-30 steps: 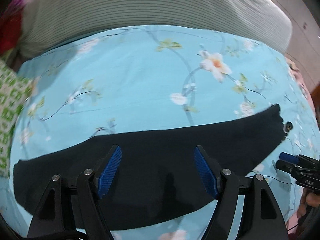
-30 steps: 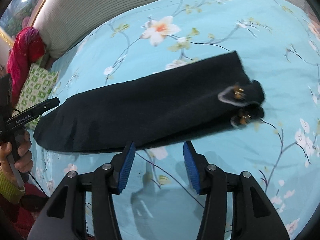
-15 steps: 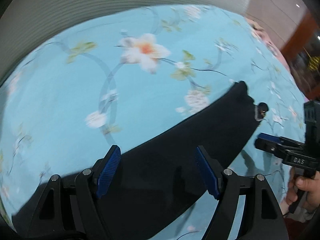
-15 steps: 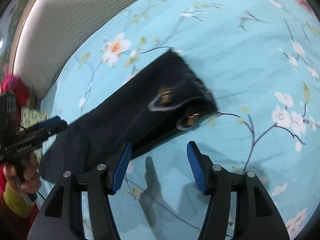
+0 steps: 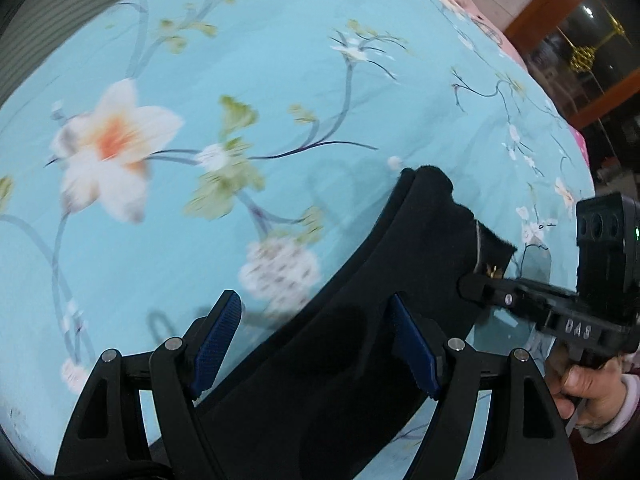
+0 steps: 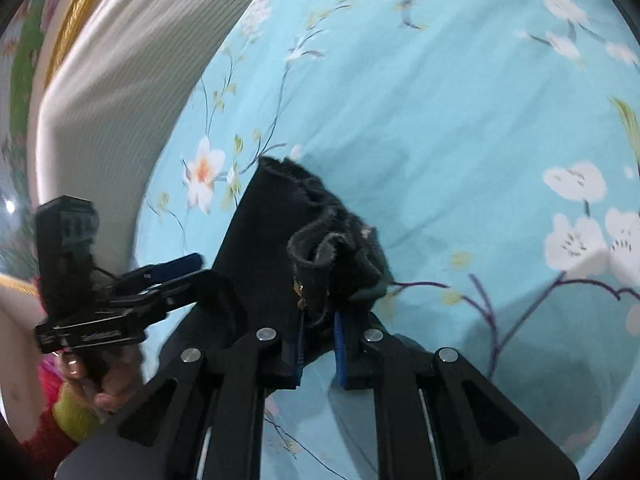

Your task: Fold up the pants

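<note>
Black pants [image 5: 420, 240] lie in a long strip on a light blue floral bed sheet [image 5: 280, 80]. My left gripper [image 5: 312, 304] hovers open above the strip's upper edge, close to the fuzzy-edged end, with nothing between its pads. My right gripper [image 6: 318, 320] is at that end [image 6: 320, 256]. Its jaws are closing, and bunched black fabric with a small gold fitting sits pinched between the blue pads. The left wrist view shows the right gripper [image 5: 476, 284] biting the end's lower corner. In the right wrist view the left gripper [image 6: 188, 268] hangs over the pants [image 6: 264, 232].
A grey-white ribbed cushion [image 6: 100, 80] borders the sheet on one side. Hands in sleeves hold the gripper handles [image 5: 580, 384], [image 6: 104, 384]. Beyond the bed's far edge are dark wooden frames [image 5: 560, 8]. Open sheet [image 6: 440, 100] spreads past the pants' end.
My left gripper slid along the pants toward the fuzzy-edged end and tipped downward. My right gripper rolled, reached that end and closed on it, bunching the fabric.
</note>
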